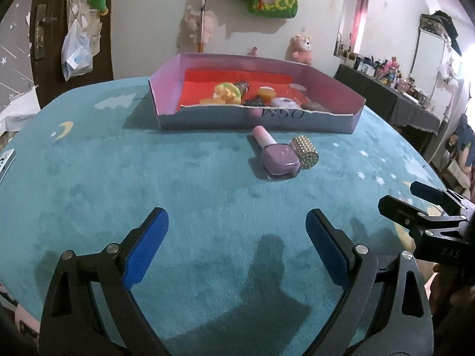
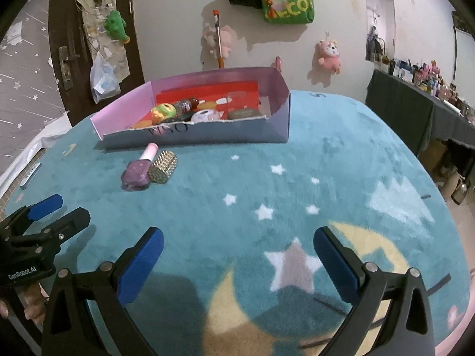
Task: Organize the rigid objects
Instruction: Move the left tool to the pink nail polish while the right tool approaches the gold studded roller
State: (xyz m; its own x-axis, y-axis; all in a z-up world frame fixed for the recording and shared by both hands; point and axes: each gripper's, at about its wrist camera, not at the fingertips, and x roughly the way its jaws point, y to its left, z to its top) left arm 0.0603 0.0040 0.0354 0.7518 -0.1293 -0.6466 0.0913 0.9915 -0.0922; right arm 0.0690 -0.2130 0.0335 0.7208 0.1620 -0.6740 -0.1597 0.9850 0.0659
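A purple nail-polish bottle (image 1: 277,155) (image 2: 139,169) with a pink cap lies on the teal rug, touching a gold studded cylinder (image 1: 304,152) (image 2: 163,166) on its right. Just behind them stands a shallow cardboard box (image 1: 207,117) (image 2: 237,133) with a red floor, holding several small items. My left gripper (image 1: 237,228) is open and empty, well short of the bottle. My right gripper (image 2: 237,246) is open too, over the rug's moon and star pattern, to the right of both objects. Each gripper shows at the edge of the other's view.
The teal rug (image 1: 118,178) (image 2: 341,163) covers a rounded table. A wall with hanging plush toys and a dark door lies behind the box. A dark cluttered side table (image 1: 400,95) (image 2: 415,109) stands at the right. A small flat card (image 2: 29,175) lies at the rug's left edge.
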